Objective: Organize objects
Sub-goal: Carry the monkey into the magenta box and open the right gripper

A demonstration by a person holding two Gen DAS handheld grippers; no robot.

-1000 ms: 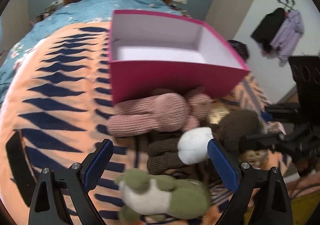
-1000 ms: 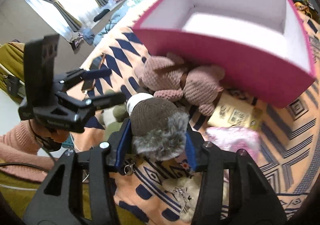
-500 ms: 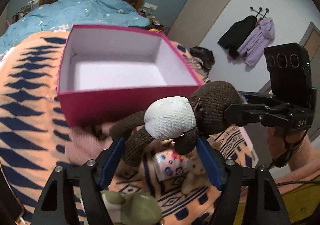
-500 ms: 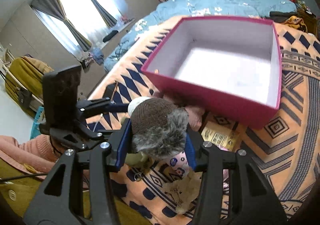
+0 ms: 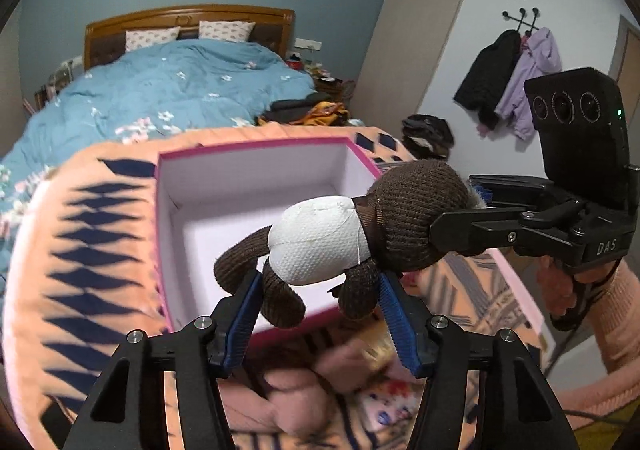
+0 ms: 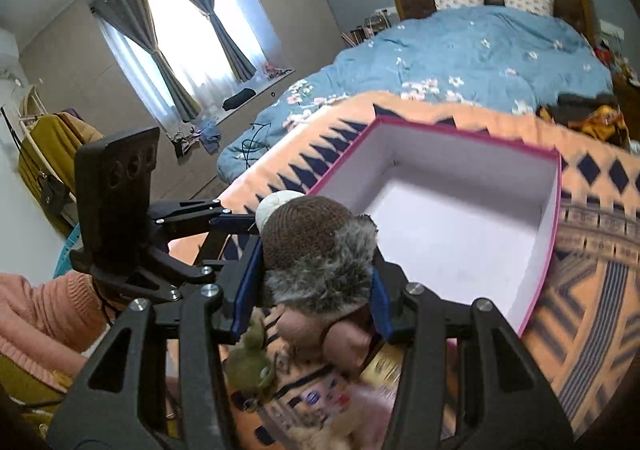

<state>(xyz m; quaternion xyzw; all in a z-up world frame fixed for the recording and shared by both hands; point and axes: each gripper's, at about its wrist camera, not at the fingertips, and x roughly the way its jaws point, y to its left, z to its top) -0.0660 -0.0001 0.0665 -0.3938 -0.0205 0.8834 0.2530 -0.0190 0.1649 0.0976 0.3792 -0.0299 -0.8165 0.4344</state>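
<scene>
A brown knitted plush toy (image 5: pixel 408 217) with a white belly (image 5: pixel 316 242) hangs in the air above the near edge of the empty pink box (image 5: pixel 256 217). My left gripper (image 5: pixel 320 306) is shut on its brown legs. My right gripper (image 6: pixel 310 282) is shut on its brown head and grey fur (image 6: pixel 320 278); it shows from the side in the left wrist view (image 5: pixel 472 226). The pink box (image 6: pixel 460 226) sits on the orange patterned blanket (image 6: pixel 592 290), just beyond the toy.
Below the grippers lie a pink plush (image 6: pixel 320 334), a green plush (image 6: pixel 252 362), a yellow packet (image 6: pixel 384 370) and a small printed pouch (image 5: pixel 384 406). A bed with a blue duvet (image 5: pixel 160 93) is behind the box. Coats (image 5: pixel 508 77) hang on the right wall.
Both grippers have lifted the brown plush off the blanket and carried it up and toward the pink box. The left gripper closed on its legs.
</scene>
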